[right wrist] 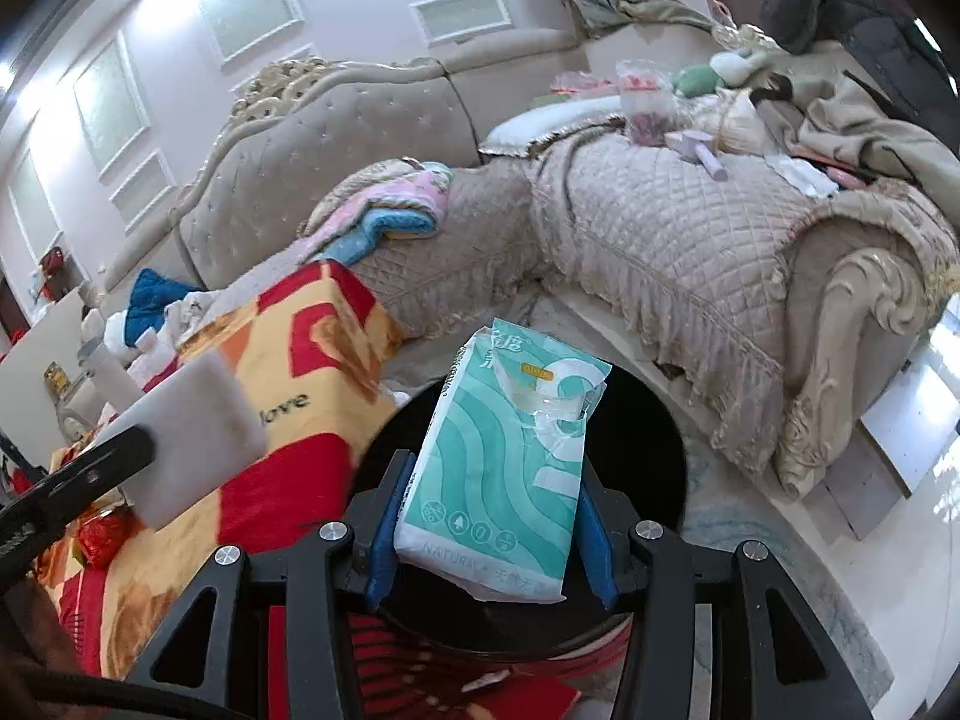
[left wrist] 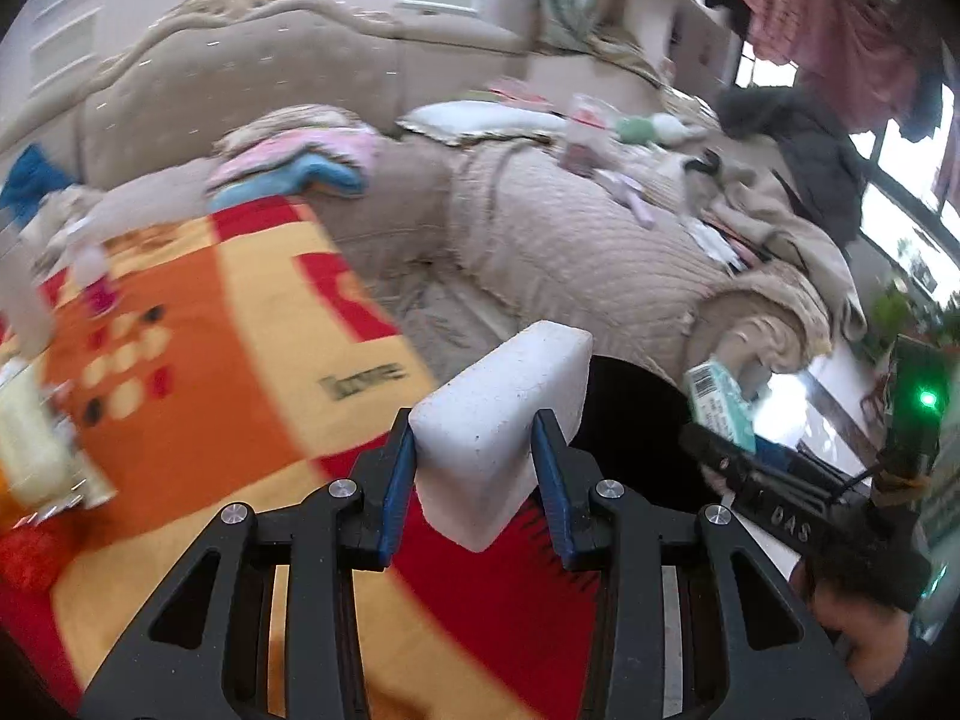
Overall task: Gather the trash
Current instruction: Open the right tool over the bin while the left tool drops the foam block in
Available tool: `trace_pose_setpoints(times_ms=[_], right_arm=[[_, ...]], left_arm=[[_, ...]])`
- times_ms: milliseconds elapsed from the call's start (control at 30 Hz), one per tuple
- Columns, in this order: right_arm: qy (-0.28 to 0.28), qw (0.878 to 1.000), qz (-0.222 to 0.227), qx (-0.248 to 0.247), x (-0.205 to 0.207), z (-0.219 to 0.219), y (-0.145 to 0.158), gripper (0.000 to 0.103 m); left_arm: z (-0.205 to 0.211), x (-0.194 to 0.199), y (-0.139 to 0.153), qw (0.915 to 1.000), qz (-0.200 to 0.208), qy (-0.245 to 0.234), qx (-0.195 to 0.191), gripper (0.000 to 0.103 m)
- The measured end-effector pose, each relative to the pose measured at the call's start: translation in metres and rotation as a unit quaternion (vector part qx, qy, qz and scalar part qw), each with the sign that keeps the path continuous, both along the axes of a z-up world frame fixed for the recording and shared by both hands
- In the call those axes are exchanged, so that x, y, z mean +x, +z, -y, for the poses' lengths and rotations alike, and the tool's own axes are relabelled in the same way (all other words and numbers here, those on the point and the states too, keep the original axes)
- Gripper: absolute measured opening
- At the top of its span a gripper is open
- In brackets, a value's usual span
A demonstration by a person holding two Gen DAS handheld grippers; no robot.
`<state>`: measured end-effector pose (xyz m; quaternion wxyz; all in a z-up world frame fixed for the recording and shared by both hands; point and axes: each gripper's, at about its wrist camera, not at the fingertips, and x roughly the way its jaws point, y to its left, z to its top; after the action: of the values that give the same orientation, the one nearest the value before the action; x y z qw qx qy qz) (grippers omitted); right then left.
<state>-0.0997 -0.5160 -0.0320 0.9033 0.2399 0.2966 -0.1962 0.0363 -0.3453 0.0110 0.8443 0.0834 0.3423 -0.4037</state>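
Foam block (left wrist: 501, 420), white and rigid, sits pinched across its short width by the left hand-held gripper (left wrist: 474, 468), above the desk edge beside the black bin (left wrist: 630, 420). It looks very light yet crumbly, so moderate clamping on its flat faces suits it. The right hand-held gripper (right wrist: 489, 516) pinches a soft teal tissue pack (right wrist: 510, 456) over the bin opening; its slick, torn wrapper may slip, so a hold across the lower body is advisable.

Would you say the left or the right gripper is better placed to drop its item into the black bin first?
Right, probably: its tissue pack hangs directly over the black bin, whereas the left gripper's foam block sits mostly over the blanket beside it.
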Motion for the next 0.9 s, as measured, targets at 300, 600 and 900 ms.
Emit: trace_pose_setpoints(times_ms=[300,600,900], right_arm=[[0.001,0.999,-0.033,0.013,0.008,0.008,-0.016,0.060],[-0.028,0.999,-0.034,0.019,0.000,0.016,-0.015,0.061],[-0.034,0.999,-0.001,0.016,0.006,-0.002,0.003,0.061]], left_arm=[[0.071,0.019,-0.033,0.9968,-0.057,-0.054,0.015,0.040],[0.061,0.026,-0.036,0.9970,-0.063,-0.042,0.015,0.065],[0.012,0.019,-0.020,0.9991,-0.038,-0.008,0.019,0.065]])
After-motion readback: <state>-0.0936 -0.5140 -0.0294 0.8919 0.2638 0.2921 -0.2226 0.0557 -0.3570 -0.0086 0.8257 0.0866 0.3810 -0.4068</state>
